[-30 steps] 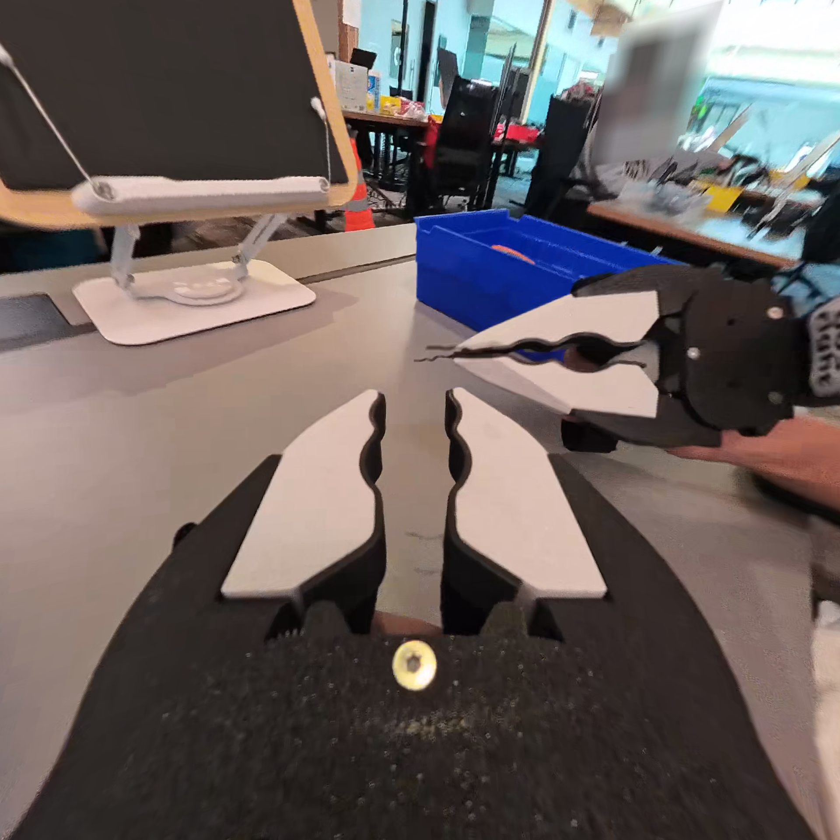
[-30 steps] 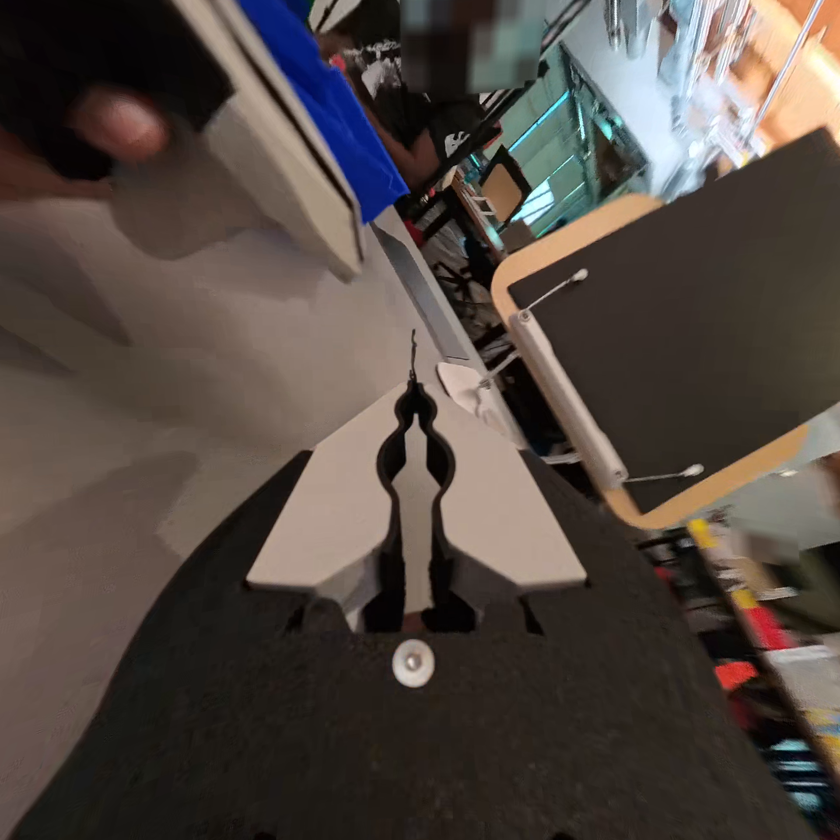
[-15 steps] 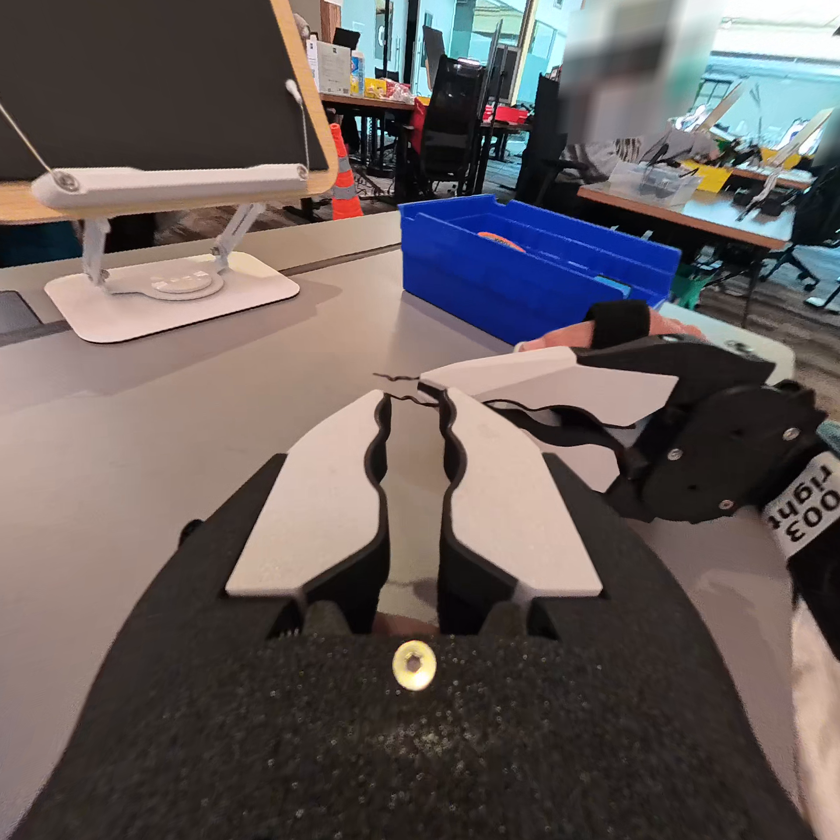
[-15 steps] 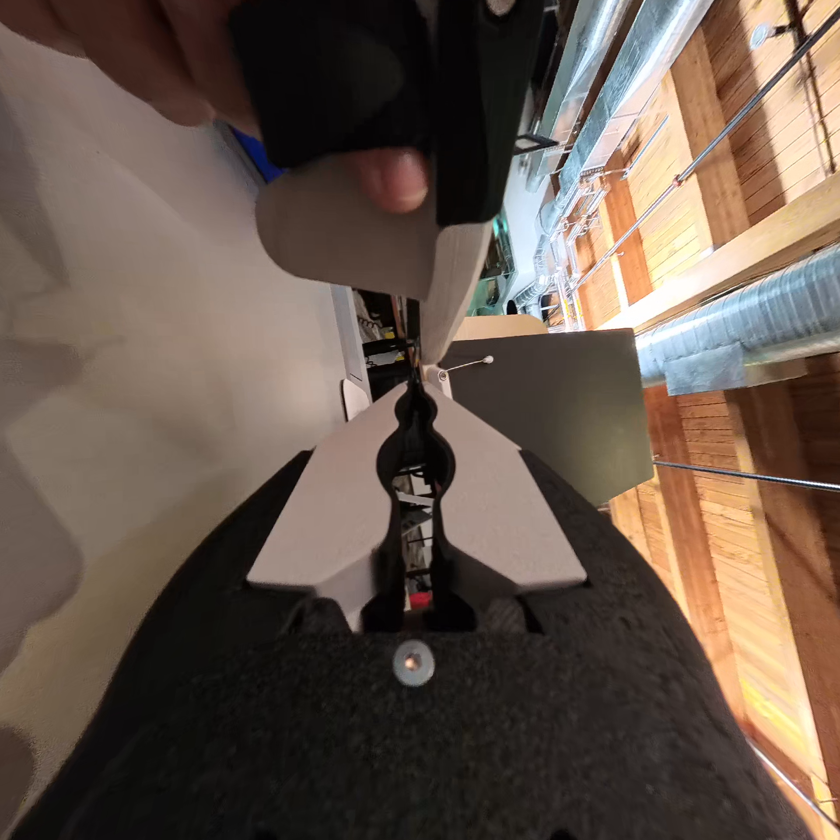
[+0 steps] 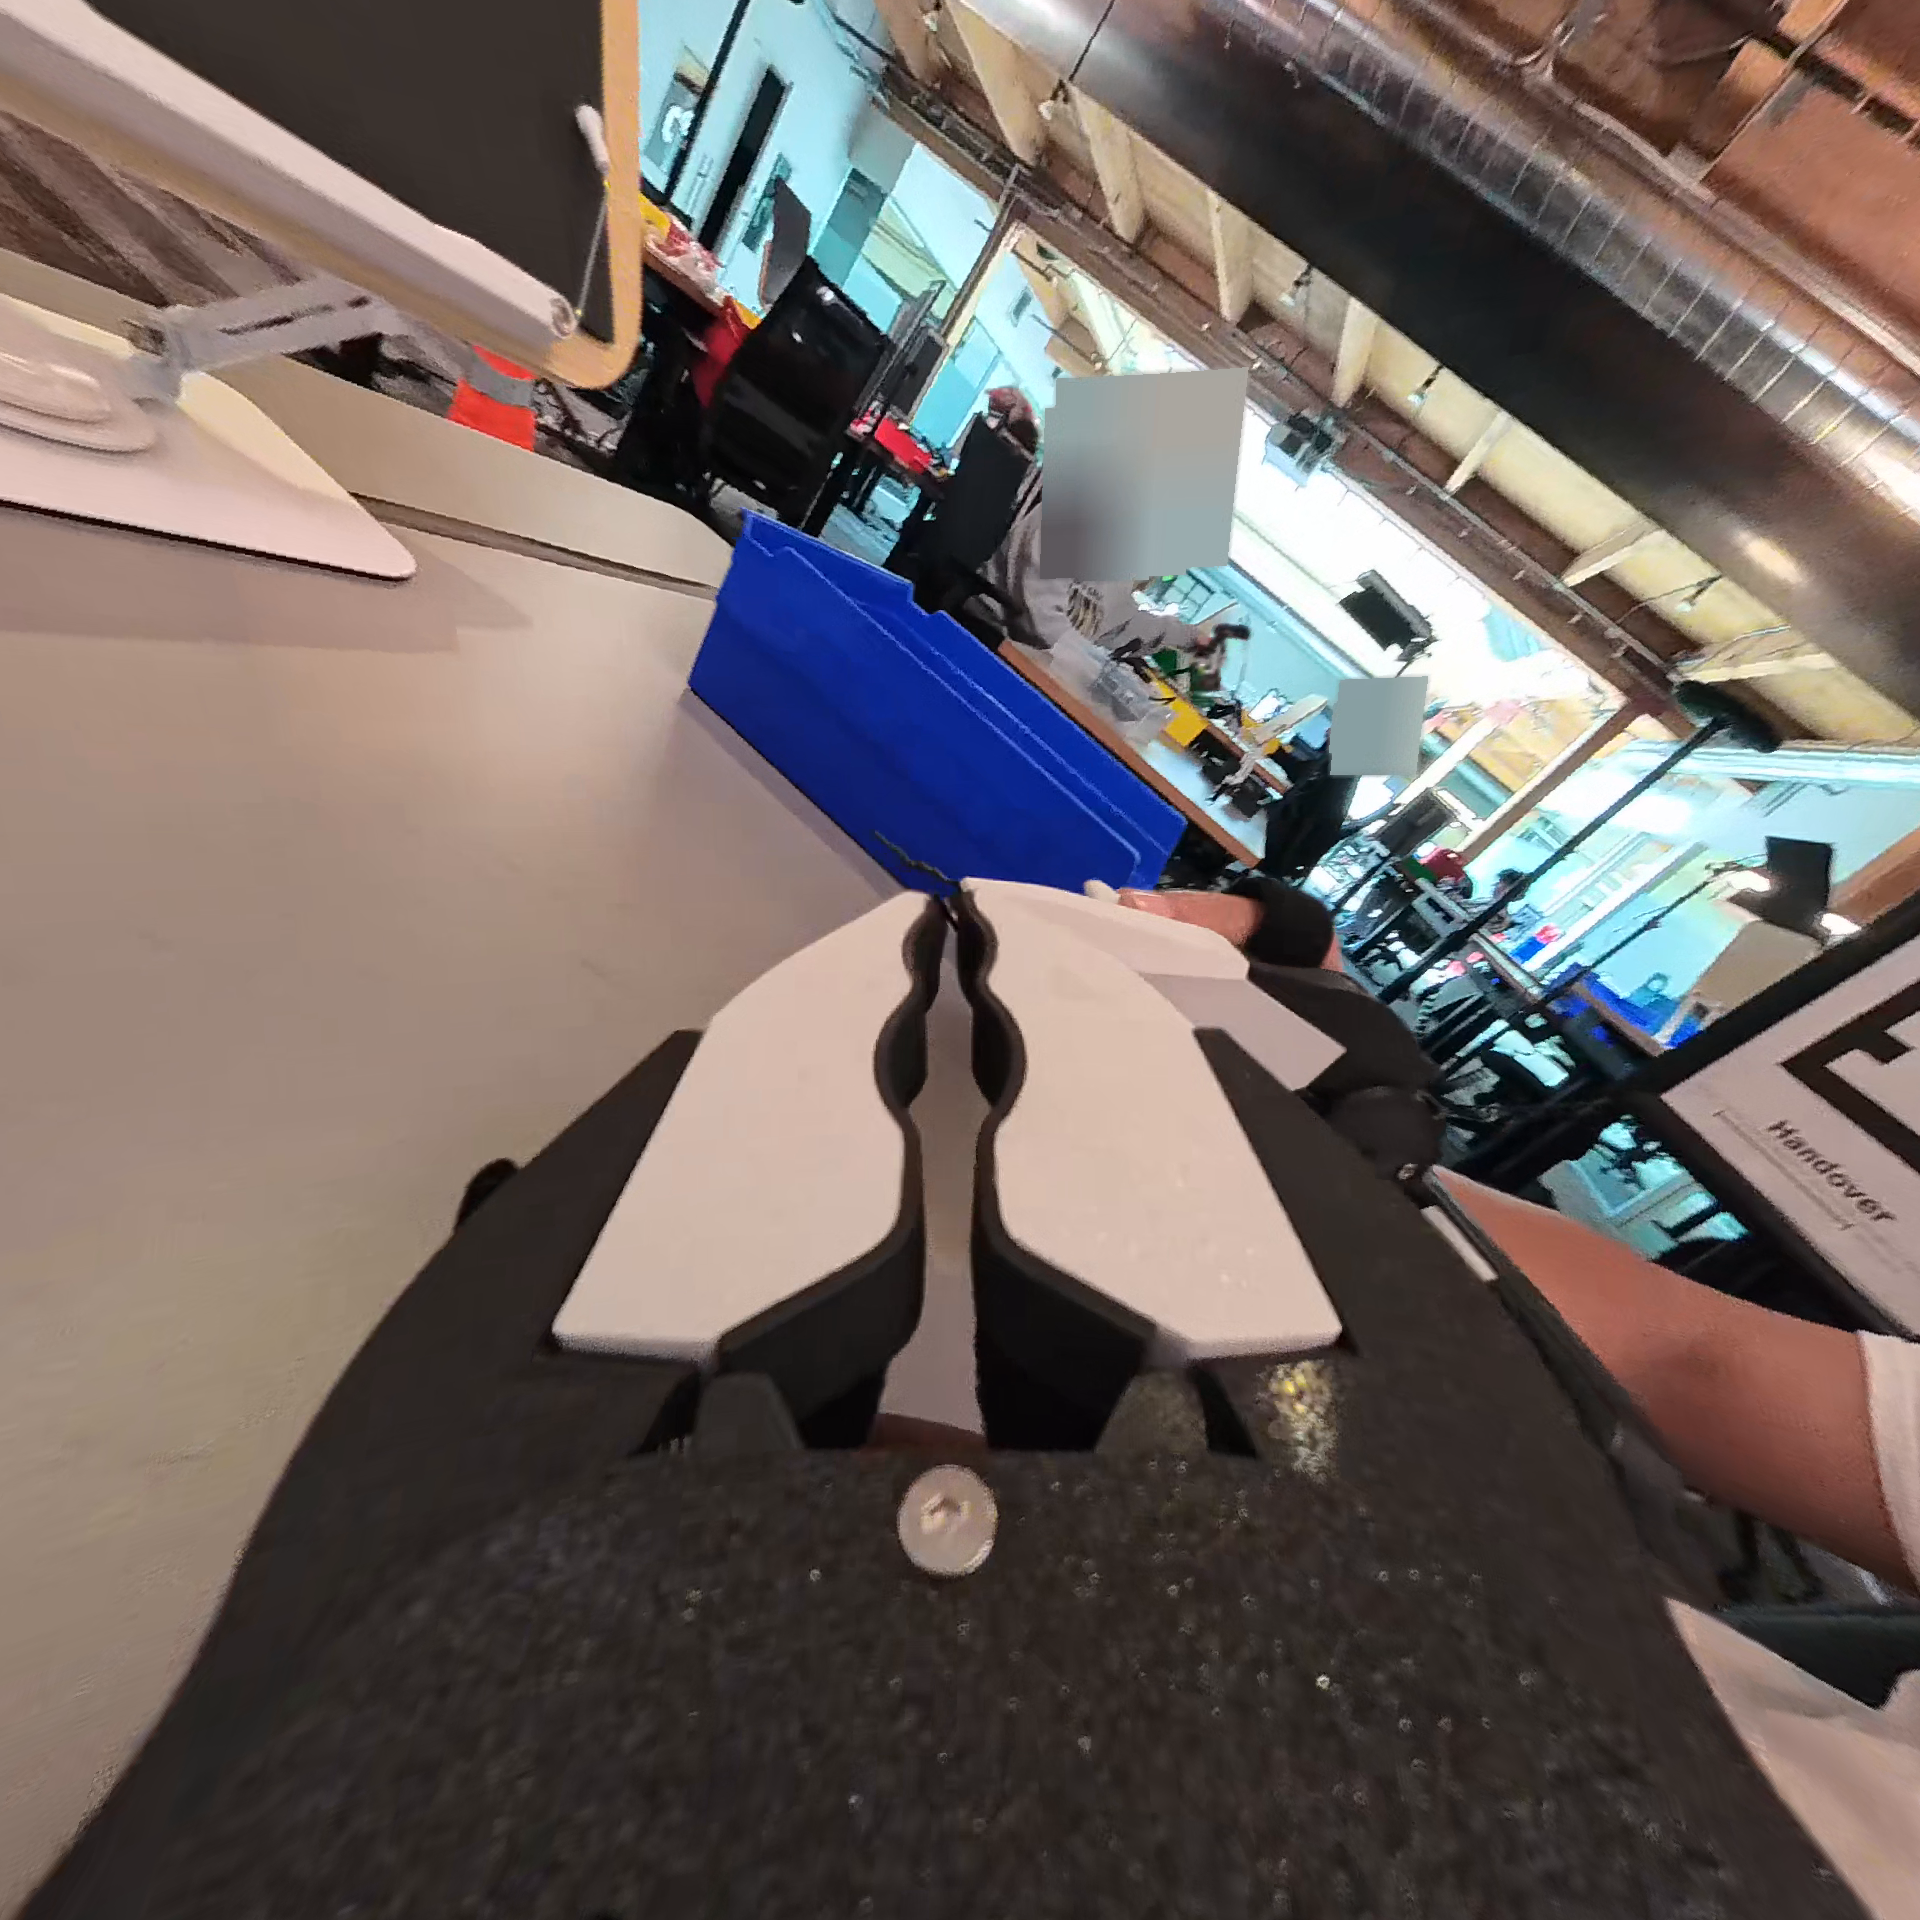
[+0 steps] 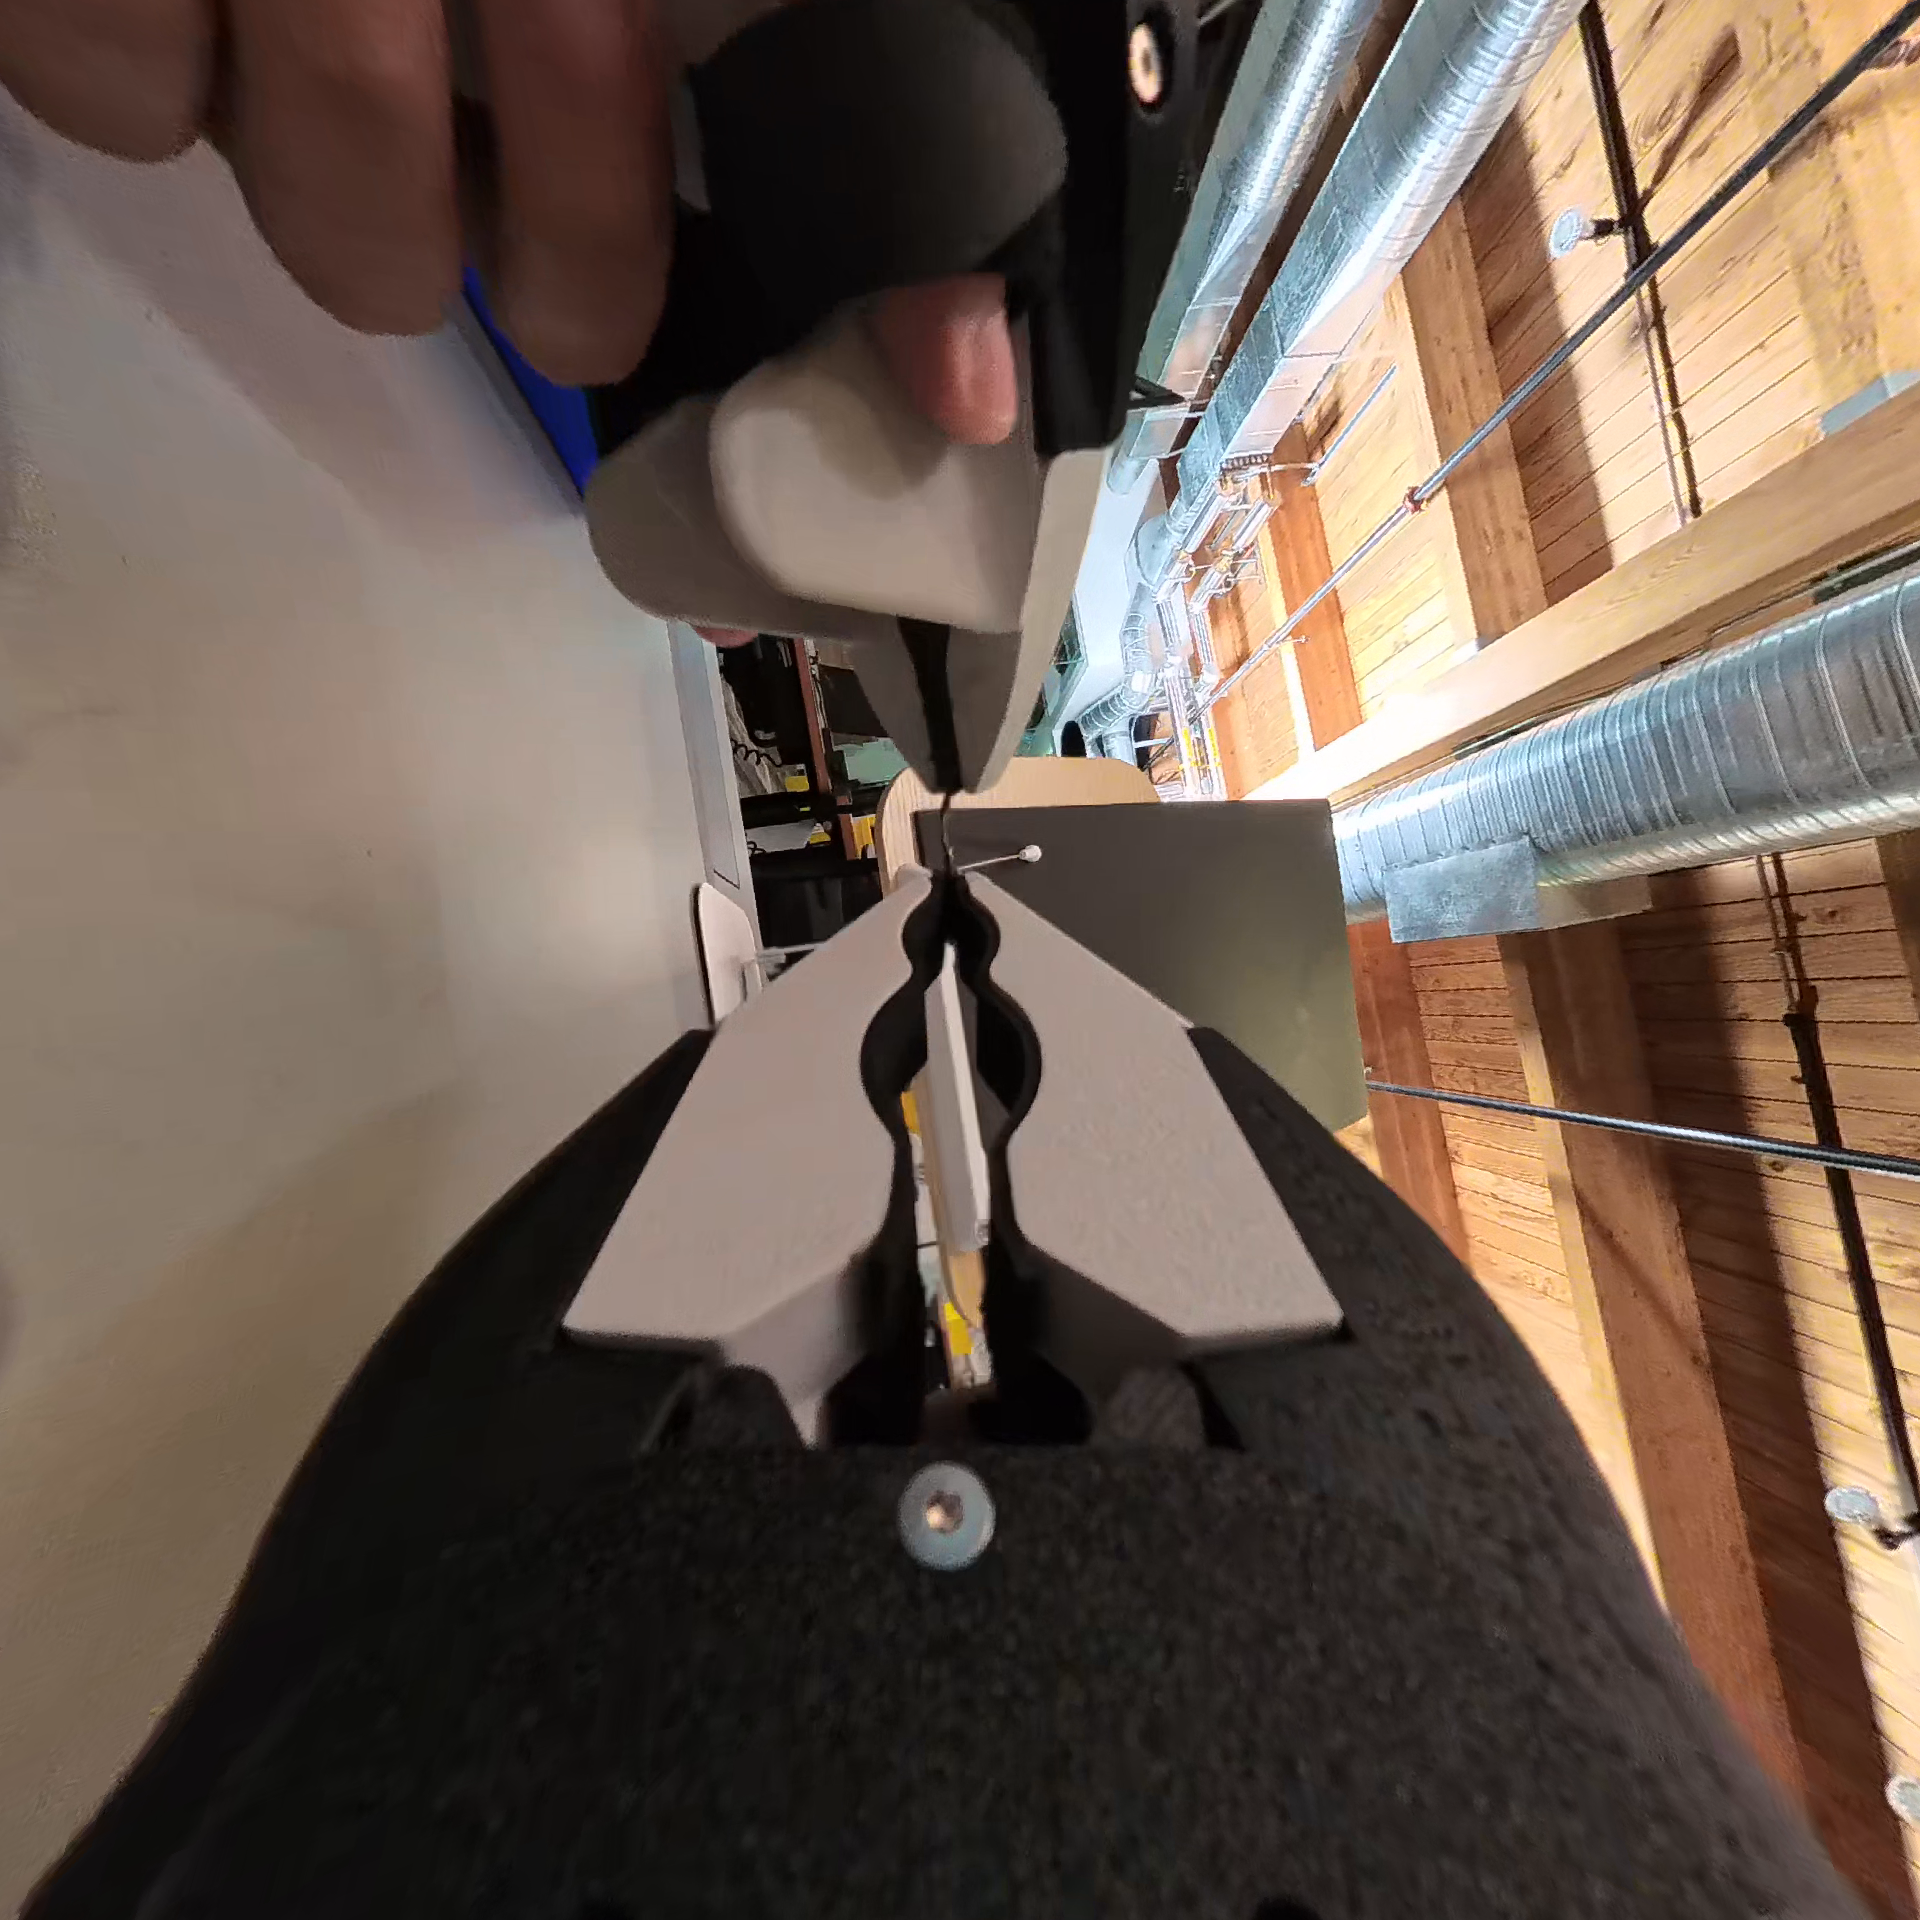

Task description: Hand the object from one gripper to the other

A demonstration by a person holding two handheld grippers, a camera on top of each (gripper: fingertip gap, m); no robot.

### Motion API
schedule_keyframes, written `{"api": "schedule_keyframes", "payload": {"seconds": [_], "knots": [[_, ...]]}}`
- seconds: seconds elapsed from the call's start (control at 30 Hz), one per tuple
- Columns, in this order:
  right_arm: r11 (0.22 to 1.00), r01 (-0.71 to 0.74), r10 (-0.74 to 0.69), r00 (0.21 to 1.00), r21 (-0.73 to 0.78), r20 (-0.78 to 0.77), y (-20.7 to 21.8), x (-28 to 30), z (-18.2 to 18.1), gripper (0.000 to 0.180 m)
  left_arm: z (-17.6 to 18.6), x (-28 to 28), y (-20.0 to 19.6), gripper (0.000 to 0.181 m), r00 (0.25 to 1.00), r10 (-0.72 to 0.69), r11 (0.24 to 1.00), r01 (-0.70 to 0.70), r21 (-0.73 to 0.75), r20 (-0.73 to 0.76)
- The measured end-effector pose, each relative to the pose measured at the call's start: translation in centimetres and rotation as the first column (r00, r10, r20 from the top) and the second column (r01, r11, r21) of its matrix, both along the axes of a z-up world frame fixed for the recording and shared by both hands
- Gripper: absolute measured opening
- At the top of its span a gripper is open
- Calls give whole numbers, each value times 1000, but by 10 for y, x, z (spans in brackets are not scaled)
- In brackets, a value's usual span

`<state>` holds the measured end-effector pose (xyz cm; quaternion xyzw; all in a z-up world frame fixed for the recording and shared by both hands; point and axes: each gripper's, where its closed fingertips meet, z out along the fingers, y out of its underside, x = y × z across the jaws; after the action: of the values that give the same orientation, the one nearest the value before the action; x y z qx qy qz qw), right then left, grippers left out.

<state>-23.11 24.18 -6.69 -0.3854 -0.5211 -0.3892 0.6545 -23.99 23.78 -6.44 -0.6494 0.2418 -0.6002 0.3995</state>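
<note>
The thin, wavy black hairpin [image 5: 906, 857] (light, springy, slippery) sits pinched in both grippers' [image 5: 950, 914] [image 6: 948, 881] pressed-together jaws, best held mid-length.

Blue bin [image 5: 935, 727] on grey table [image 5: 312, 831] beside white stand [image 5: 208, 488]

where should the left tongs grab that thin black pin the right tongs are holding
Grip the free end of the thin black pin poking past the shut tips of the right tongs; the rest is buried between their pads. Bring the left tongs in head-on, tip to tip.
</note>
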Motion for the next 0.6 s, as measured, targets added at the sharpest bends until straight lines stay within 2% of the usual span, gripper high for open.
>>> {"api": "schedule_keyframes", "payload": {"seconds": [0.1,0.2,0.27,0.33,0.37,0.4,0.47,0.5,0.57,0.6], "knots": [[999,-14,10,996,-45,-91,0,-2,0,13,2,-2,2,0,1000,-9,1000,9,-16,12],[976,-109,62,969,-190,-238,-4,-3,-4,29,8,-8,4,0,1000,-15,1000,14,12,19],[910,-273,110,885,-312,-452,-10,-5,-2,35,14,-12,4,0,999,-30,998,29,57,30],[814,-441,100,747,-378,-657,-13,-2,6,43,21,-17,3,0,997,-59,992,53,114,42],[762,-520,66,654,-385,-754,-13,3,13,45,25,-20,4,0,997,-62,990,55,131,55],[687,-619,32,550,-381,-835,-13,6,19,44,29,-22,4,0,995,-74,988,64,139,70],[470,-816,-89,336,-337,-938,-18,9,23,41,32,-26,5,0,993,-82,987,69,148,83],[347,-885,-189,257,-310,-948,-19,8,19,39,32,-27,5,0,993,-86,986,73,148,85],[112,-967,-321,182,-228,-929,-29,4,17,40,32,-25,2,0,990,-110,984,96,148,88],[44,-982,-359,155,-183,-920,-31,3,19,39,31,-24,0,0,989,-118,983,104,149,85]]}}
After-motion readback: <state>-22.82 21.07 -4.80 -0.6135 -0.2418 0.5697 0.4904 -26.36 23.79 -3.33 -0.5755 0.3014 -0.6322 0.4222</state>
